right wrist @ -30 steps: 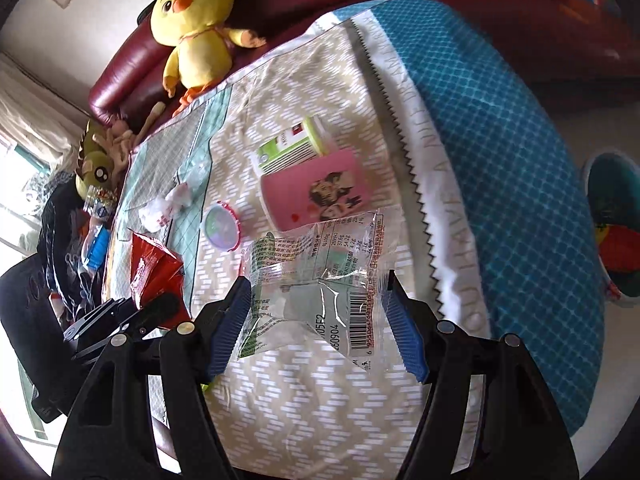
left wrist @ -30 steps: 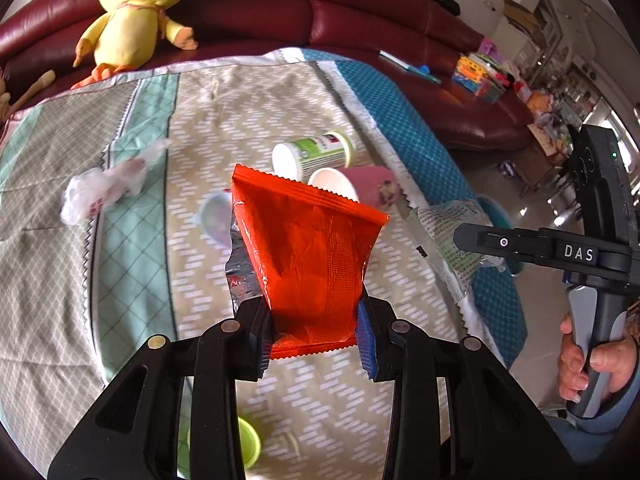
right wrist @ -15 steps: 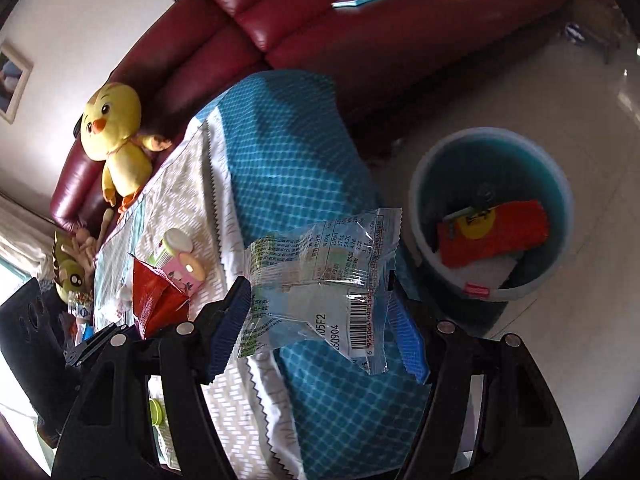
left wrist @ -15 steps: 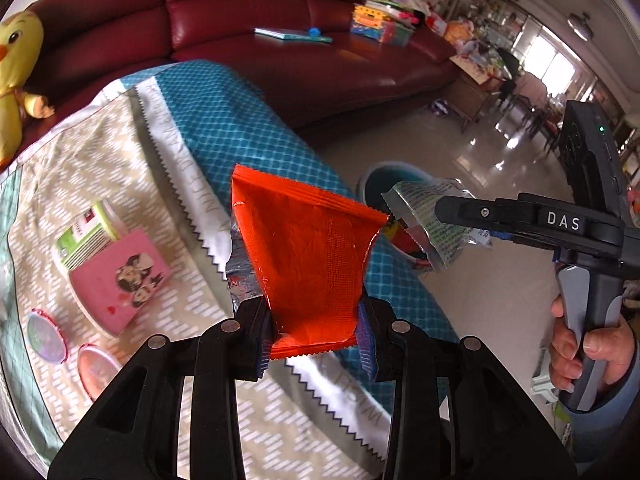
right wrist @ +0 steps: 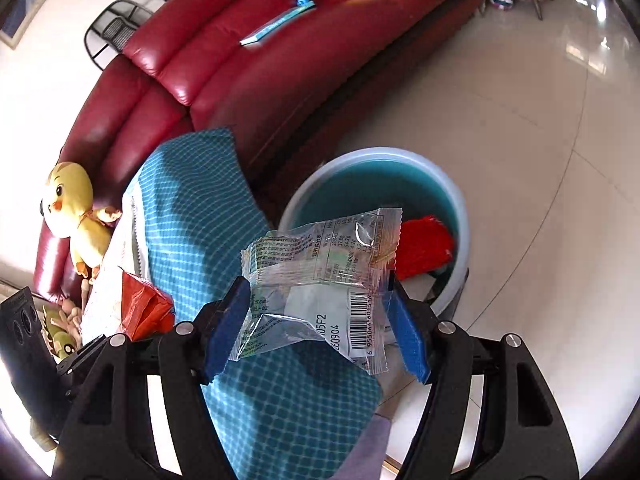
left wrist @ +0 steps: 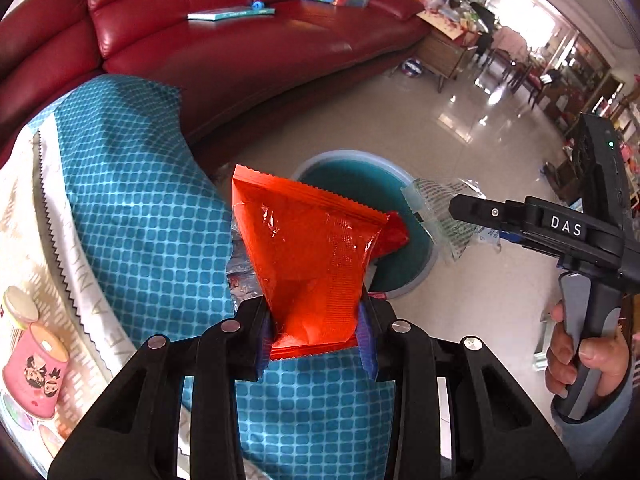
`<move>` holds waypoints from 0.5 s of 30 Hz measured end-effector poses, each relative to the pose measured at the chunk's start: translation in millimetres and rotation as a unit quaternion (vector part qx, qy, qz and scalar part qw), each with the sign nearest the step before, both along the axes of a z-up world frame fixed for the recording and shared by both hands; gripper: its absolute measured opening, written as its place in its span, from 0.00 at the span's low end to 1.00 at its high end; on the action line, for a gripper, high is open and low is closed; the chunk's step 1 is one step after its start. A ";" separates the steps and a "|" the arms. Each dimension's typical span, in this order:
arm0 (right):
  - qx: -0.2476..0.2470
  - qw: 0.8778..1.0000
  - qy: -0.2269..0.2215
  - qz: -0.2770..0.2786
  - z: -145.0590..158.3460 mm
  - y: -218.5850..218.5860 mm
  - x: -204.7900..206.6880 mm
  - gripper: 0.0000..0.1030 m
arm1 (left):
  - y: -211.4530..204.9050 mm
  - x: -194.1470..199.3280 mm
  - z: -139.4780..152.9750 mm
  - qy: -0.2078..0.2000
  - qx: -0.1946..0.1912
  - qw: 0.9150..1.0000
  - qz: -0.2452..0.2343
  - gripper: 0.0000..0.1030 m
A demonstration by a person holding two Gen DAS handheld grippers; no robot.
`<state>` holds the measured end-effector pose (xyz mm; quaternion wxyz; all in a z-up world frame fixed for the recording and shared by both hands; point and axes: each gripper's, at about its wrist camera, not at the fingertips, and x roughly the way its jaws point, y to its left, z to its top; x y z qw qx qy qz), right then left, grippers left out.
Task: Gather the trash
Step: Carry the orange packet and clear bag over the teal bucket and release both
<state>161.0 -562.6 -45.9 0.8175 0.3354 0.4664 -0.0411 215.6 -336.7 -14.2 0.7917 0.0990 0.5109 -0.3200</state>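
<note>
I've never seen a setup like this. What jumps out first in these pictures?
A bright red wrapper is pinched in the left hand-held gripper, right in the foreground, while the right hand-held gripper clamps a clear wrapper printed with a barcode. Beyond both, on the pale floor beside a dark red sofa, stands a teal bin already holding red trash.

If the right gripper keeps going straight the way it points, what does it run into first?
Probably the teal bin on the floor: the right gripper, shut on the clear wrapper, points toward it, though depth is unclear.
</note>
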 end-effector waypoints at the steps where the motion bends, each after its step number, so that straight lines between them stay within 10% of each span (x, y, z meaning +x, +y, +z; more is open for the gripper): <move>1: -0.001 1.000 0.003 -0.003 -3.2 -4.8 1.4 0.63 | -7.3 2.6 -2.7 0.002 0.002 1.000 -0.003 0.35; 9: 0.000 1.000 0.023 -0.021 -22.1 -34.7 8.6 0.63 | -61.0 23.4 -33.2 0.027 0.013 0.999 -0.017 0.36; 15: -0.004 0.999 0.034 -0.028 -30.7 -49.2 11.5 0.63 | -86.8 32.7 -50.9 0.025 0.029 0.999 -0.018 0.71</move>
